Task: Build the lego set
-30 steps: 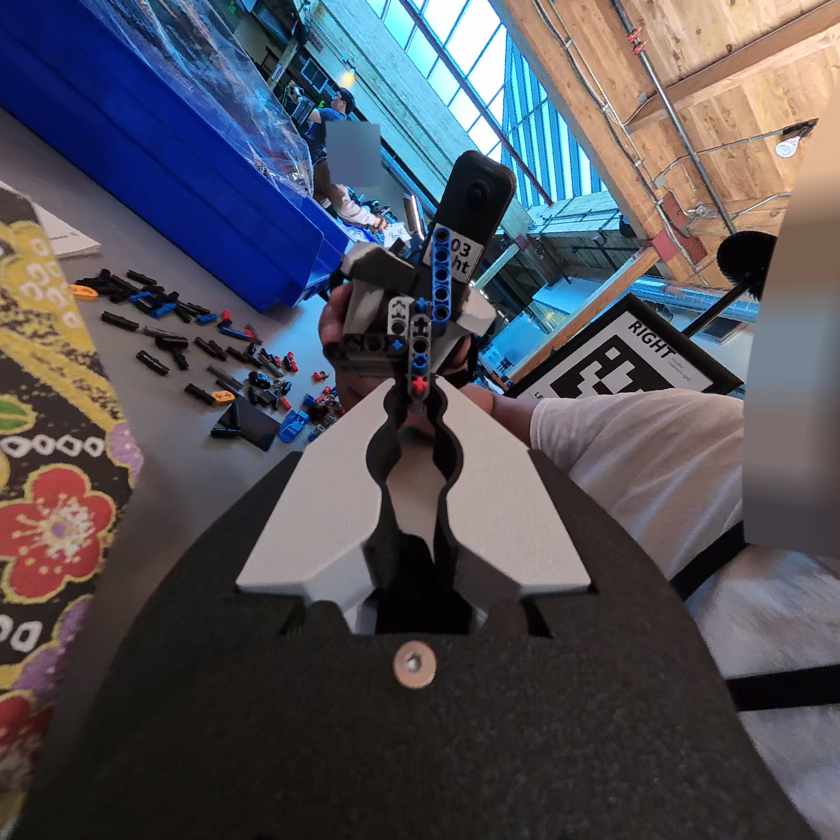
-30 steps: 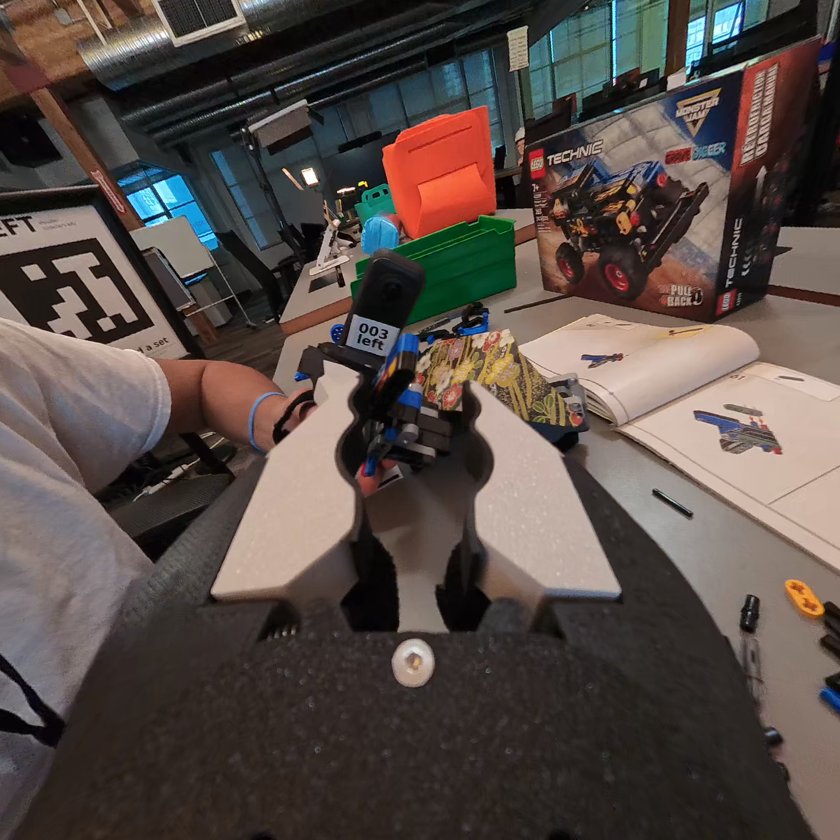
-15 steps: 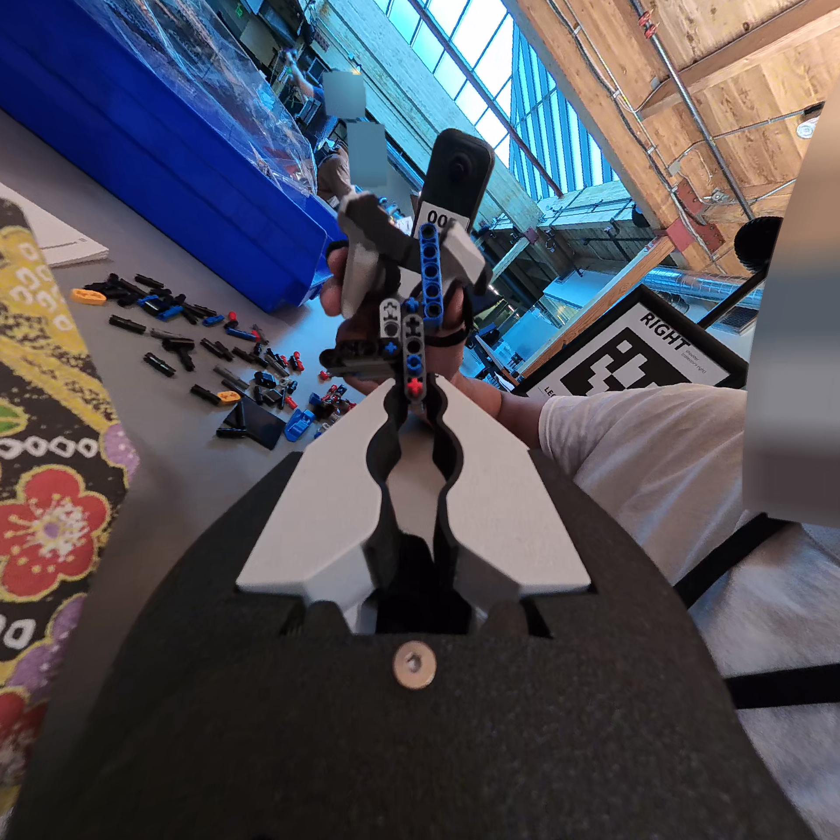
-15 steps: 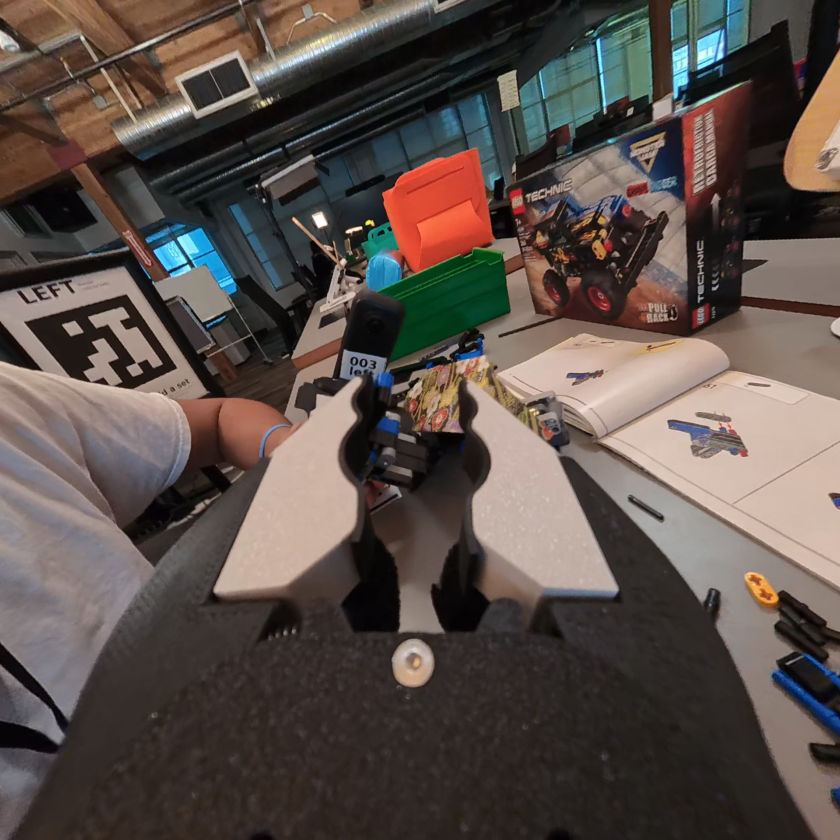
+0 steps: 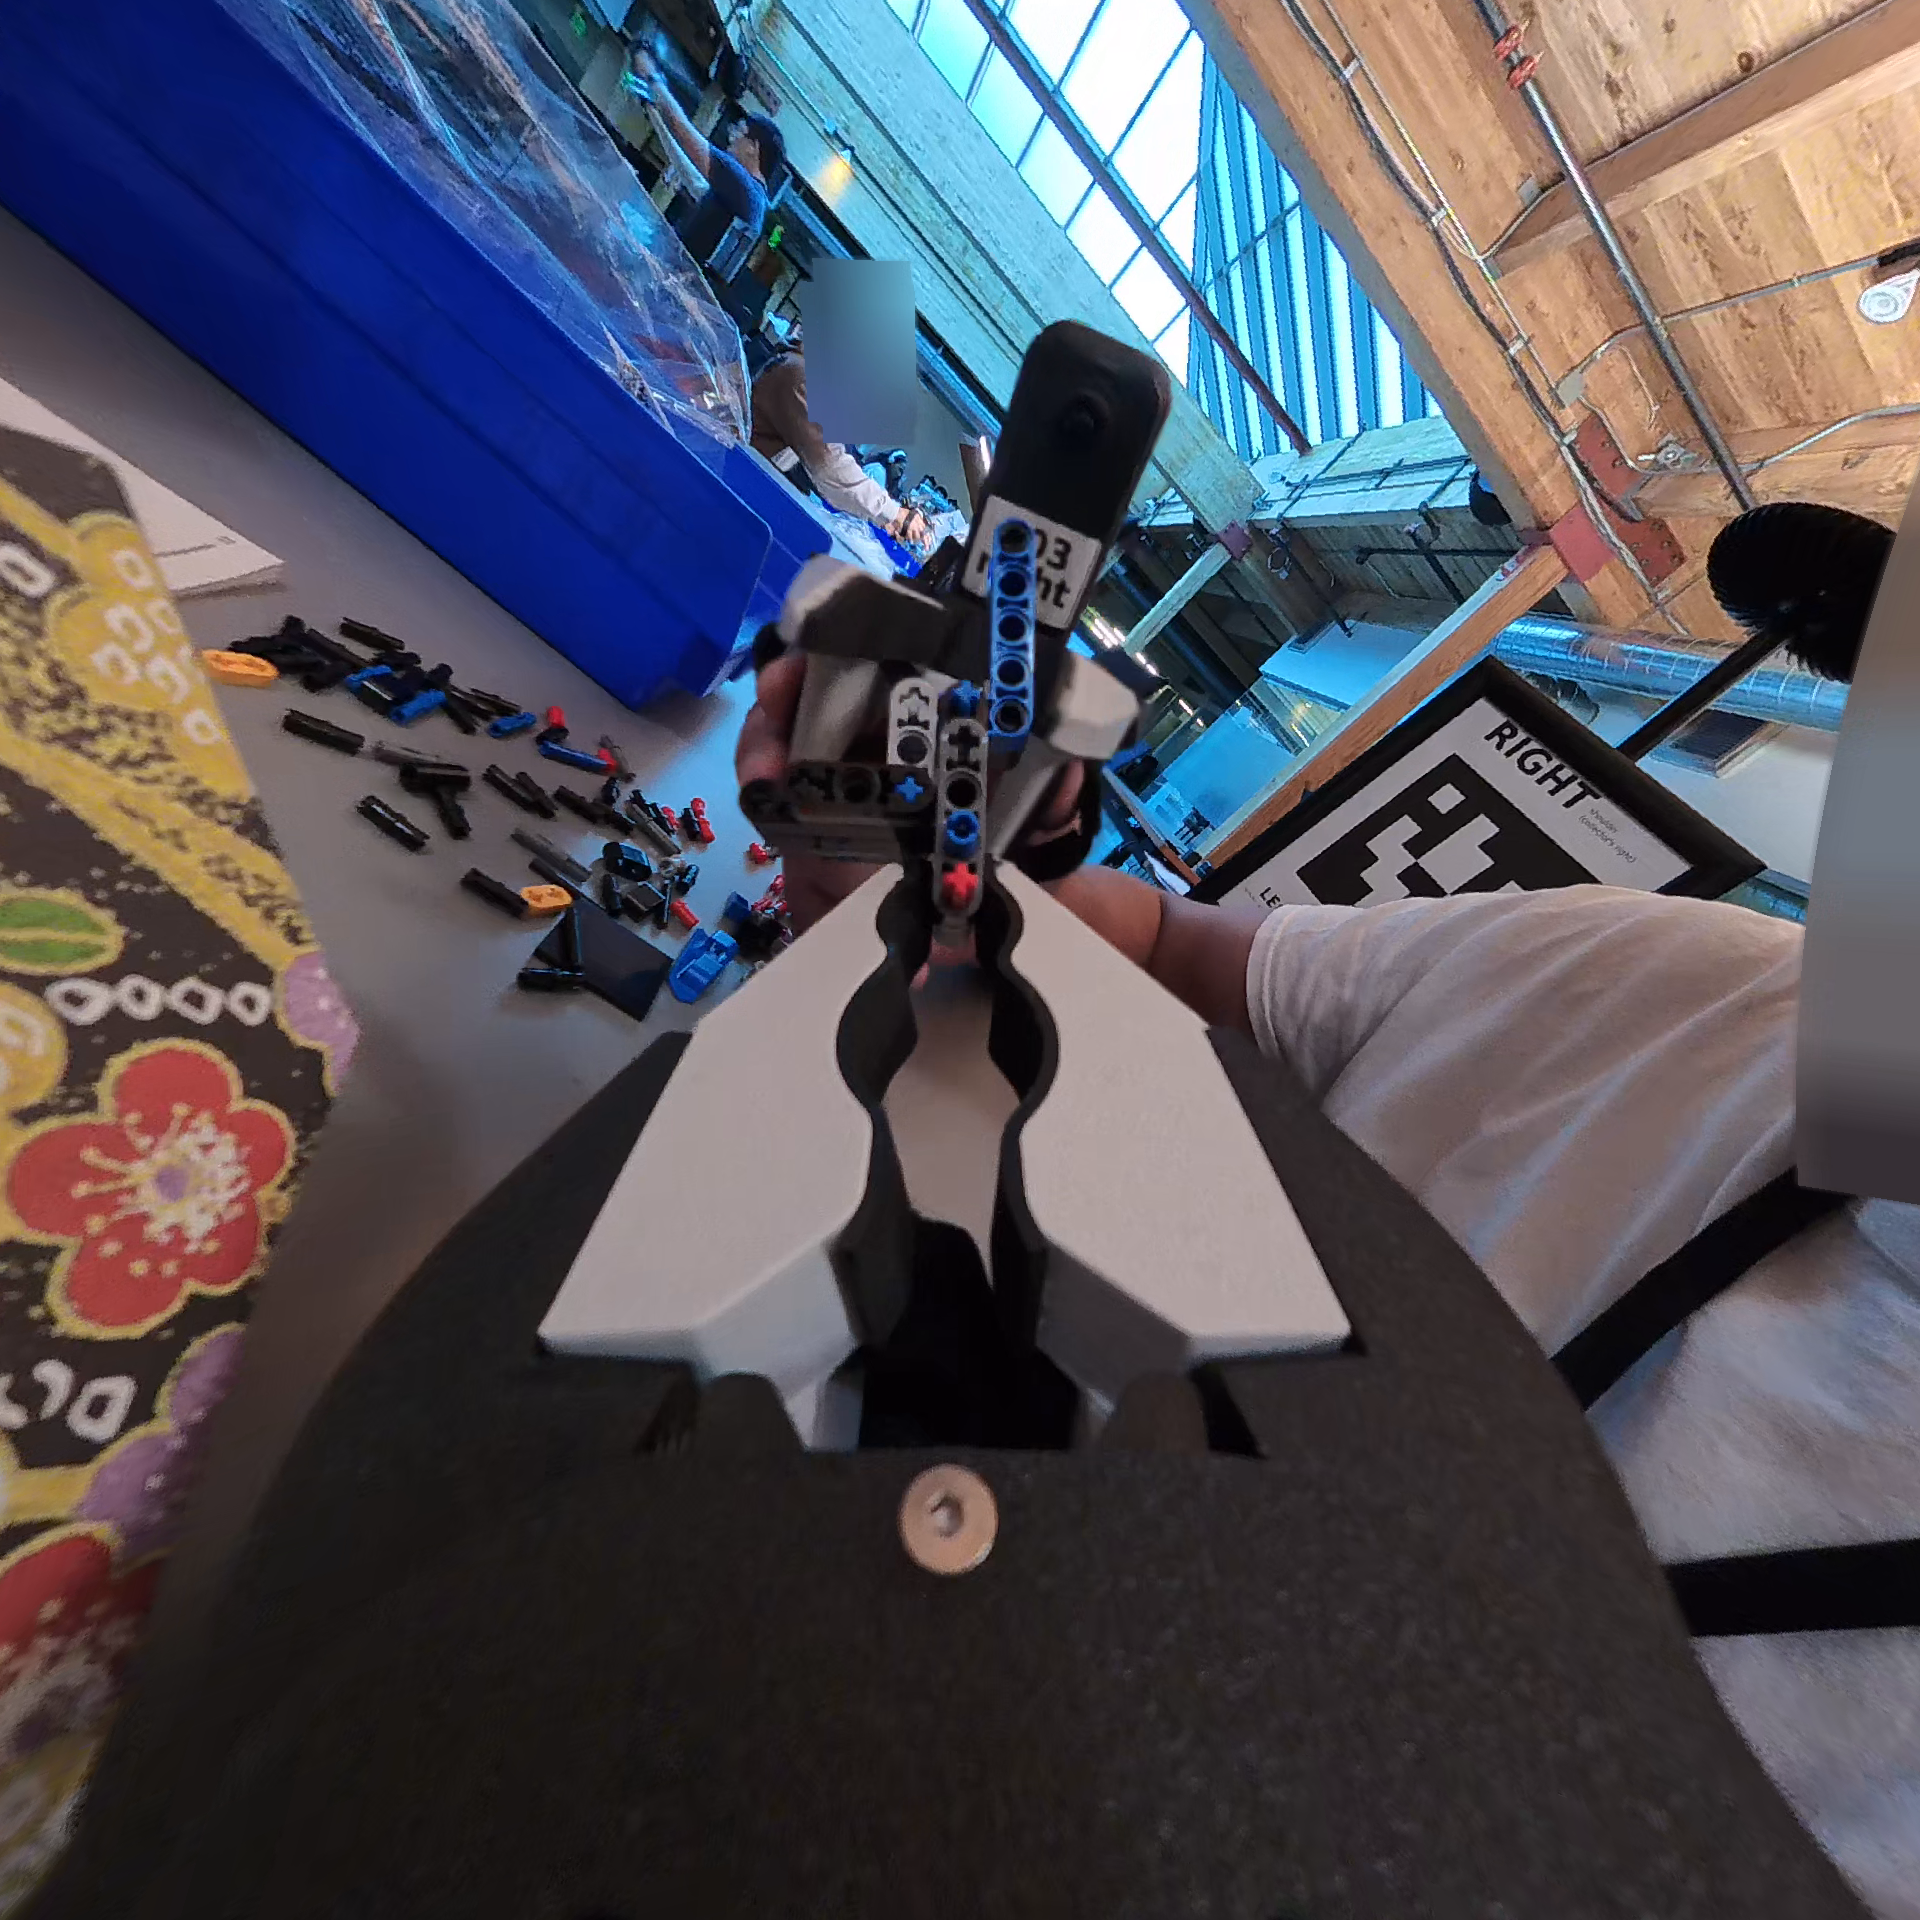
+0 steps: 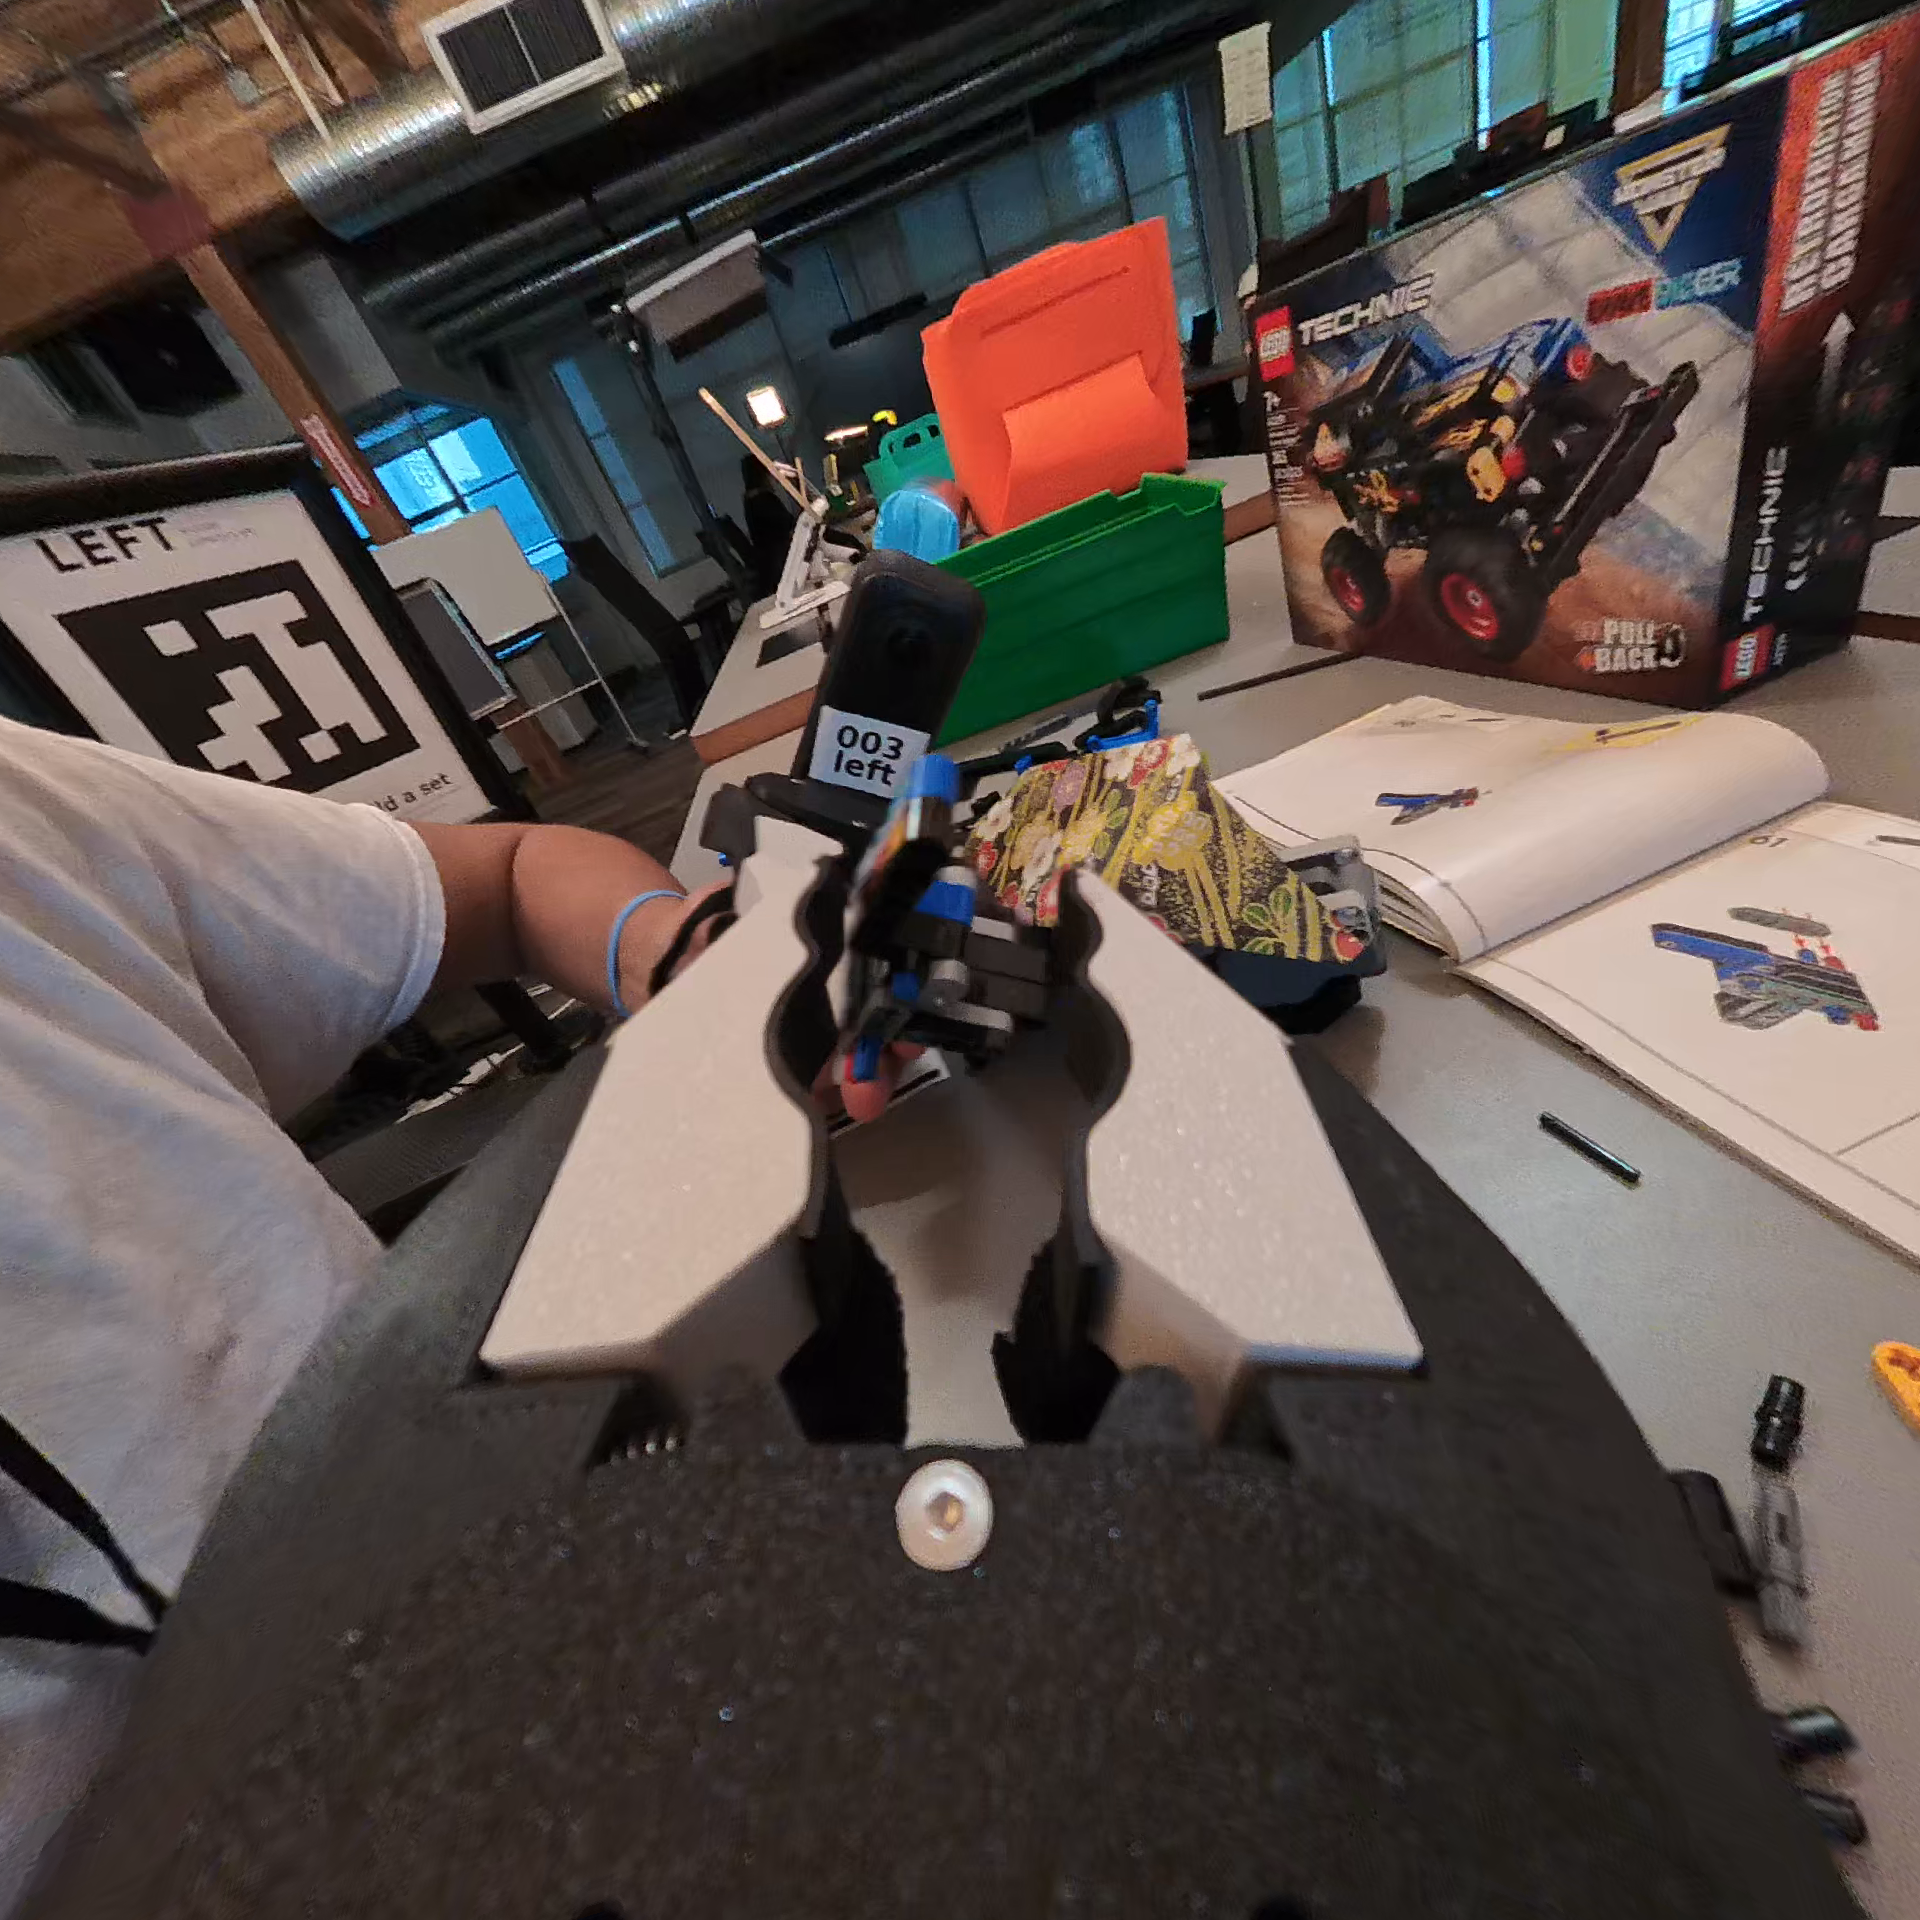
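Observation:
My left gripper (image 5: 954, 888) is shut on the lower end of a small lego assembly (image 5: 935, 758) of grey, black and blue beams, and holds it upright in the air above the table. My right gripper (image 6: 945, 904) is open. Its fingers (image 6: 717, 1091) stand on either side of the same assembly (image 6: 925, 935) with a gap on both sides. In the left wrist view the right gripper (image 5: 935, 675) faces me from behind the assembly. In the right wrist view the left gripper (image 6: 810, 862) faces me from behind it.
Several loose lego parts (image 5: 499, 790) lie on the grey table beside a blue bin (image 5: 416, 343). A floral cloth (image 6: 1143, 831), an open instruction booklet (image 6: 1558, 883), the set's box (image 6: 1558, 416) and a green bin (image 6: 1091, 592) stand beyond. Loose pins (image 6: 1777, 1434) lie at the right. My two grippers' fingertips are within a few centimetres of each other.
The right gripper lifted and tilted half a second ago, then came back down around the assembly. The left gripper has stayed shut on the assembly.

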The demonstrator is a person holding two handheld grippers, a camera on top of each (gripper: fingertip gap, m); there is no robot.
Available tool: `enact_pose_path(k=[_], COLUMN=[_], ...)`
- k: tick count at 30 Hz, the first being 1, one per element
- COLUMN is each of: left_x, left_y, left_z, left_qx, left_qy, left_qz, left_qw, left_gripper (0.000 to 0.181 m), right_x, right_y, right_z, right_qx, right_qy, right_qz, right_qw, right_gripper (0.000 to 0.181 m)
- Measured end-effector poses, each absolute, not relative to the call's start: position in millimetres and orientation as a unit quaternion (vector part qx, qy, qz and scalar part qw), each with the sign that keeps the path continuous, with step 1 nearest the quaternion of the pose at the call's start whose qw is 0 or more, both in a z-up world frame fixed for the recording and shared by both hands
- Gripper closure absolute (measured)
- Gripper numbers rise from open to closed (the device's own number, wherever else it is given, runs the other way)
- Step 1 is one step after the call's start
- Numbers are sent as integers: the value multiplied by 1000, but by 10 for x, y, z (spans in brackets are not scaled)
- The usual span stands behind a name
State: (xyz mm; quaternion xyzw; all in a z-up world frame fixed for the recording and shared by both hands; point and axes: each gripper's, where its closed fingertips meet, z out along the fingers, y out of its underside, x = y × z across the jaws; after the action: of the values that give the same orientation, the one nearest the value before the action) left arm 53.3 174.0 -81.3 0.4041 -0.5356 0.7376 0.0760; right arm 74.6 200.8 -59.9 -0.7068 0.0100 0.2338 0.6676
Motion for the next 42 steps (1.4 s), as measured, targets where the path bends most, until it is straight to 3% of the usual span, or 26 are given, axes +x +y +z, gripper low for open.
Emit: enact_pose_path(k=[8, 14, 25, 31, 36, 41, 42], left_x=[540, 554, 528, 548, 536, 545, 538], left_y=[1748, 1766, 1737, 1761, 1739, 1754, 1752], left_z=[-825, -824, -824, -823, -823, -824, -818], left_qx=[409, 413, 405, 411, 406, 410, 407], left_qy=[-536, -530, -541, -534, -541, -538, -539], left_qz=[735, 737, 734, 735, 733, 734, 734], left_qw=[73, 73, 70, 74, 68, 69, 69], left_gripper=[175, 175, 175, 175, 175, 175, 175], right_x=[1231, 747, 1377, 887, 724, 1081, 1191], right_y=[1825, 1968, 1761, 1914, 2042, 1931, 1895], right_z=[-332, -538, -234, -461, -673, -473, -419], right_qx=[-664, -702, -650, -699, -727, -693, -684], right_qy=[72, 6, 90, 0, -10, 47, 65], right_qz=[231, 253, 234, 245, 226, 242, 239], right_qw=[708, 665, 717, 672, 649, 677, 687], right_gripper=[148, 134, 146, 128, 135, 133, 140])
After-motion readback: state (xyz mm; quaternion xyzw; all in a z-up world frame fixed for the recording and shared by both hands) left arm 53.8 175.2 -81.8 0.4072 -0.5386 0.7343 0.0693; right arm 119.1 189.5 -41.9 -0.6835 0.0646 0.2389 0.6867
